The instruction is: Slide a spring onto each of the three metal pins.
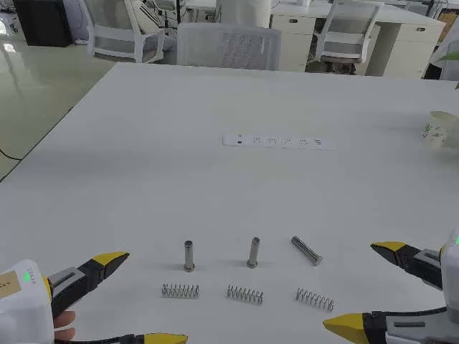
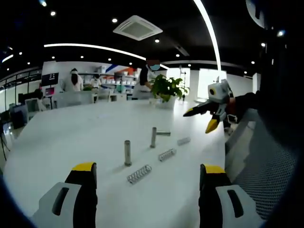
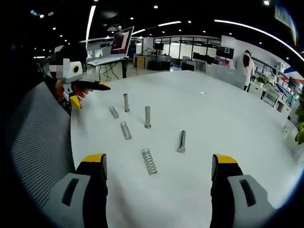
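The yellow-tipped left gripper [image 1: 138, 297] and yellow-tipped right gripper [image 1: 364, 287] hang empty with jaws spread wide, flanking the row on the white table [image 1: 215, 179]. Three coiled steel wire springs [image 1: 244, 294] lie loose, each at six o'clock of a short silver metal pin. There are two upright pins [image 1: 188, 256], and the right-hand pin [image 1: 306, 250] seems toppled. Pinch a spring lightly mid-coil, with its bore aligned to the pin tip.
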Tool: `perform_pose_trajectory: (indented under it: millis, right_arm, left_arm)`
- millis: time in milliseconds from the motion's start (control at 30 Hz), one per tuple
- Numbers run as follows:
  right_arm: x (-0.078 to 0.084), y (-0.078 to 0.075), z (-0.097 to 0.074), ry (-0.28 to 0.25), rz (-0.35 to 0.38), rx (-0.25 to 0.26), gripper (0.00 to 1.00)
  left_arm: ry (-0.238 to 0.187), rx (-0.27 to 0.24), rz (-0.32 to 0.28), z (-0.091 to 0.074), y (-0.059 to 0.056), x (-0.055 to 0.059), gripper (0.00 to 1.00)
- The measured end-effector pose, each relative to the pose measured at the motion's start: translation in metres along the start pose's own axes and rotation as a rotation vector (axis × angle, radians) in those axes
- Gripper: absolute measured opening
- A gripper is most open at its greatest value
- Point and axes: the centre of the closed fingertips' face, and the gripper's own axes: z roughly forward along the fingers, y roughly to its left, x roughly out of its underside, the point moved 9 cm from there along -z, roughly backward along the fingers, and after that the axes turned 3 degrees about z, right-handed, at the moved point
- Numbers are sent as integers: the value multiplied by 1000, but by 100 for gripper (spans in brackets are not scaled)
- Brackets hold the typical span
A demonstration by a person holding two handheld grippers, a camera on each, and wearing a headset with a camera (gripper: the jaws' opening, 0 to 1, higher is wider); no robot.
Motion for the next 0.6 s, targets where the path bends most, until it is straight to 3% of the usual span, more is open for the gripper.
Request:
perform_pose_trajectory:
  millis: [600]
  right_arm:
    - [3,0,1,14,4,-3,91]
  left_arm:
    - [7,-8,9,0,3,1,84]
